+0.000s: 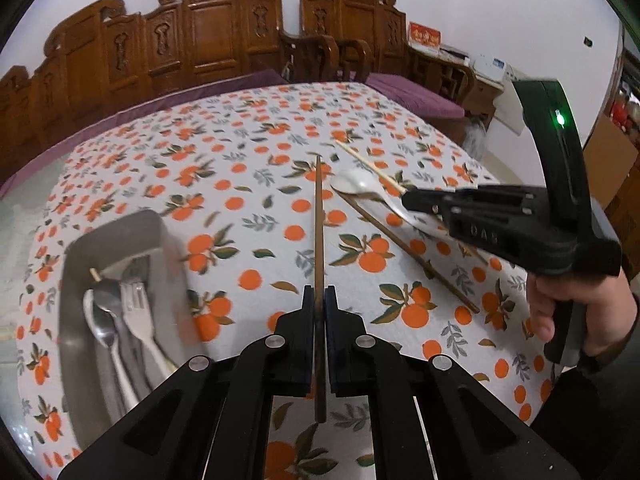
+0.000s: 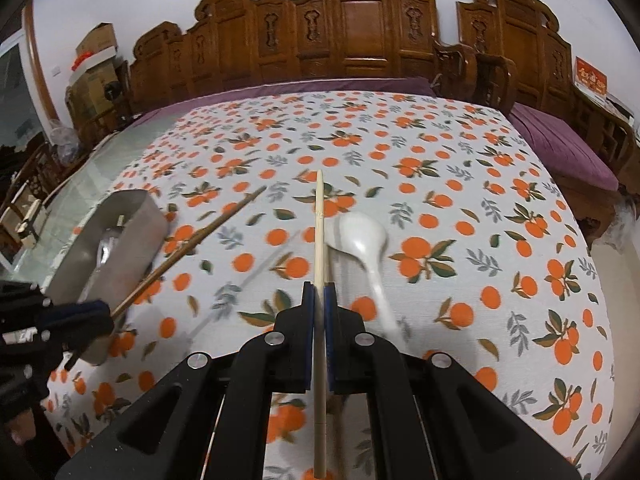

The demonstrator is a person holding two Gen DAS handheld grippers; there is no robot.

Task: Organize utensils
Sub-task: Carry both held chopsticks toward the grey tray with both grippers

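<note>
My left gripper (image 1: 319, 294) is shut on a dark brown chopstick (image 1: 318, 224) that points away from me above the table. My right gripper (image 2: 319, 290) is shut on a pale chopstick (image 2: 319, 232) and also shows in the left wrist view (image 1: 408, 199) at the right, holding that pale chopstick (image 1: 368, 166). A white ceramic spoon (image 2: 368, 248) lies on the cloth just right of my right gripper. A second dark chopstick (image 1: 412, 254) lies under the spoon (image 1: 360, 184). A grey metal tray (image 1: 120, 236) at the left holds a metal spoon (image 1: 105, 320) and fork (image 1: 138, 308).
The table wears a cloth printed with oranges (image 2: 400, 152). Carved wooden benches (image 2: 352, 28) with purple cushions (image 2: 560, 144) stand behind and to the right. Cardboard boxes (image 2: 96, 60) are stacked at the far left.
</note>
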